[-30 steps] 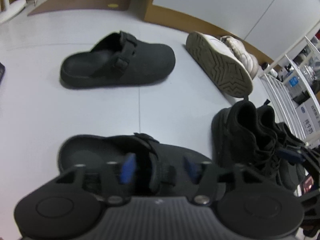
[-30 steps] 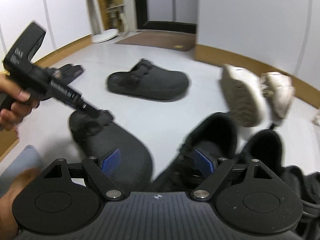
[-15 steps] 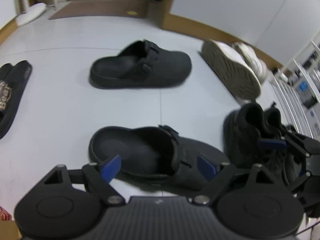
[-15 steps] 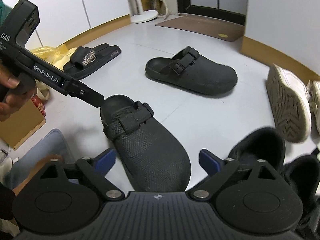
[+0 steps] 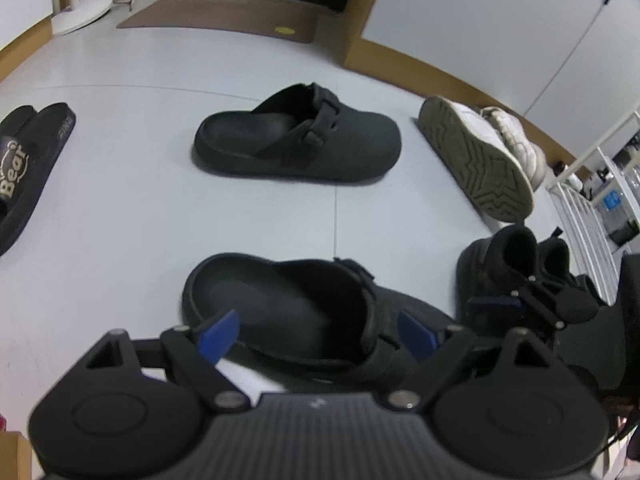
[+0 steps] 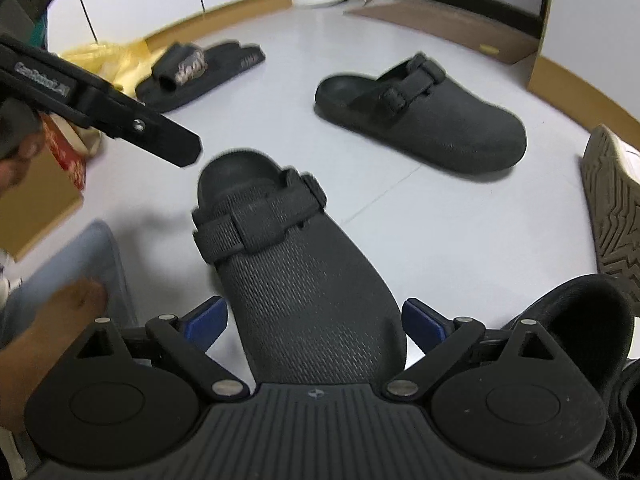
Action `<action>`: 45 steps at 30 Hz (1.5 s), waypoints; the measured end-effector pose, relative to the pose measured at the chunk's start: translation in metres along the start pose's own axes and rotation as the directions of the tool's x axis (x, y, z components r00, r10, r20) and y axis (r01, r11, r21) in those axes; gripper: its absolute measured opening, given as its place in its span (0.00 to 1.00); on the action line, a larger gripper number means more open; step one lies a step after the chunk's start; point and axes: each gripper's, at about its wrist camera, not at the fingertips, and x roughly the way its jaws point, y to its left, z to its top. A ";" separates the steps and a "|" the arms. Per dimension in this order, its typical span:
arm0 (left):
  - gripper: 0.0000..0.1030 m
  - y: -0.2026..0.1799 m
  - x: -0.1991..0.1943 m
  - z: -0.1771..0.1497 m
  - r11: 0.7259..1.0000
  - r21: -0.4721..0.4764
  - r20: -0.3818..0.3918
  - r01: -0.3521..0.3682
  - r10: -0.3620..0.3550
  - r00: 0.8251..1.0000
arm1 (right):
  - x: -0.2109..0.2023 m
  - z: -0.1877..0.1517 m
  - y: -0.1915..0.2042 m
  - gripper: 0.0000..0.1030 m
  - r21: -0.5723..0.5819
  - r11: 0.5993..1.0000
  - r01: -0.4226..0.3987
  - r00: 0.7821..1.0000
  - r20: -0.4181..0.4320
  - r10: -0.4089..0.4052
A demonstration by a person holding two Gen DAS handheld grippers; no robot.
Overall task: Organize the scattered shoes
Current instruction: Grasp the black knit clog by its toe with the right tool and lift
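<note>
Right wrist view: both tongs (image 6: 314,324) (image 5: 316,332) gape empty over a pebbled, rounded rubber clog (image 6: 296,280).

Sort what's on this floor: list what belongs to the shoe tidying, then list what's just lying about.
Job:
near black clog
far black clog
black slides
white sneakers
black sneakers

Lying about:
yellow bag
cardboard box
doormat
white rack

Near clog (image 5: 304,312) lies on the floor (image 5: 120,208), with the far clog (image 5: 296,140) behind it. Sneakers (image 5: 516,264) sit to its right, the slides (image 5: 24,168) well apart to its left. An overturned shoe (image 5: 476,160) lies right of the far clog.
</note>
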 end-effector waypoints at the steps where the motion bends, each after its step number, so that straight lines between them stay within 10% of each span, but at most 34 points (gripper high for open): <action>1: 0.86 -0.001 0.000 -0.001 1.000 0.004 -0.001 -0.002 0.002 1.000 | 0.002 0.000 -0.002 0.94 0.012 1.000 0.002 1.000 -0.007 -0.002; 45: 0.87 0.015 0.005 -0.010 0.998 -0.047 -0.044 -0.034 0.032 0.999 | 0.051 0.027 0.009 1.00 -0.042 0.995 -0.089 0.994 -0.064 0.086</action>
